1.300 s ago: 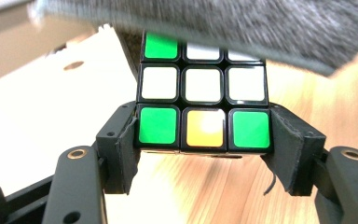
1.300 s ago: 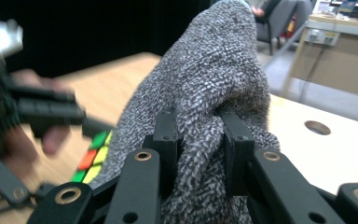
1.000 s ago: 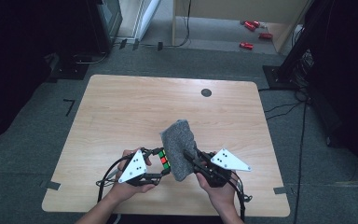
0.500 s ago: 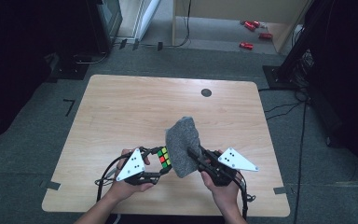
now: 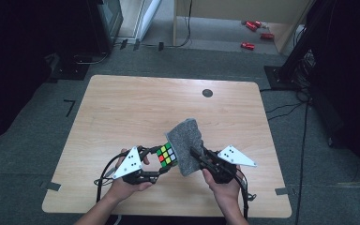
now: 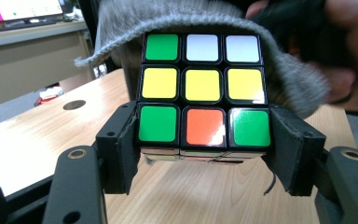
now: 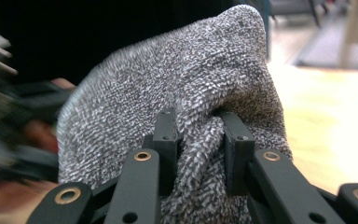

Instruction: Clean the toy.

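Note:
My left gripper (image 5: 161, 166) is shut on a colour puzzle cube (image 5: 167, 155) and holds it above the near part of the table; in the left gripper view its jaws clamp the cube (image 6: 203, 93) by its bottom row. My right gripper (image 5: 194, 154) is shut on a thick grey knitted cloth (image 5: 186, 143), pinched in a fold between the pads (image 7: 235, 140). The cloth (image 7: 177, 93) stands up beside the cube and drapes over its far side (image 6: 182, 18).
The wooden table (image 5: 136, 112) has a round dark hole (image 5: 207, 93) near its far edge. Grey carpet surrounds it, with cables, a black stand (image 5: 286, 75) at the right and red objects (image 5: 251, 26) on the floor beyond.
The cloth has shifted a little to the right and leans over the cube; the cube's coloured face shows more fully. The left hand has stayed put.

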`<action>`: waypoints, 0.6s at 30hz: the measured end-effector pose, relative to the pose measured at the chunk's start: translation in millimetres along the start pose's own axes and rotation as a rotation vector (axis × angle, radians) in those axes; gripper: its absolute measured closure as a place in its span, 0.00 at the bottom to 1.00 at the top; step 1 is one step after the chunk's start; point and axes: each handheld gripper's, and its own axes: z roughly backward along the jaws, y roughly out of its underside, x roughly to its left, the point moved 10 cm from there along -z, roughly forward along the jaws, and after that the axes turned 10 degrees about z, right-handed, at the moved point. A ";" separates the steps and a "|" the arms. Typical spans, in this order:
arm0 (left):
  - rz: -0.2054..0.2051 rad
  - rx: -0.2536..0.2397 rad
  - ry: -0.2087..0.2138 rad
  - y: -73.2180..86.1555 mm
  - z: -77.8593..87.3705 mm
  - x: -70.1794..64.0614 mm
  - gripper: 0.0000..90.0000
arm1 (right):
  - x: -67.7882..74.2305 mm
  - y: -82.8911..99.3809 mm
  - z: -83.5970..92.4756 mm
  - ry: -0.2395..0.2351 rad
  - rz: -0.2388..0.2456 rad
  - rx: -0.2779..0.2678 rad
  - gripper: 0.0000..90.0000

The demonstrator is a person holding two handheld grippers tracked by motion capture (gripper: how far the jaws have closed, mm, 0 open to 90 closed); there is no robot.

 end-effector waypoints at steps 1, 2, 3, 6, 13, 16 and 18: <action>-0.006 0.008 0.002 1.3 -0.9 -1.0 0.39 | 5.6 -5.9 2.1 -0.023 0.005 -0.029 0.81; -0.009 0.012 0.009 2.1 -1.9 -2.7 0.39 | 12.1 -10.6 3.7 -0.046 0.017 -0.047 0.81; -0.013 0.014 0.015 2.4 -2.5 -4.5 0.39 | 18.3 -13.6 4.2 -0.064 0.033 -0.056 0.81; -0.022 0.011 0.015 1.3 -2.5 -7.5 0.39 | 25.9 -8.8 -0.9 -0.057 0.068 -0.015 0.81; 0.144 -0.089 0.078 -14.2 8.8 4.0 0.39 | -3.8 10.4 -5.4 0.015 -0.021 0.046 0.82; 0.246 -0.150 0.128 -21.3 14.2 8.0 0.39 | -0.6 1.1 -1.4 -0.038 -0.090 -0.017 0.82; 0.291 -0.176 0.142 -24.3 15.5 9.0 0.39 | 9.2 -1.1 -2.4 -0.081 -0.089 -0.029 0.82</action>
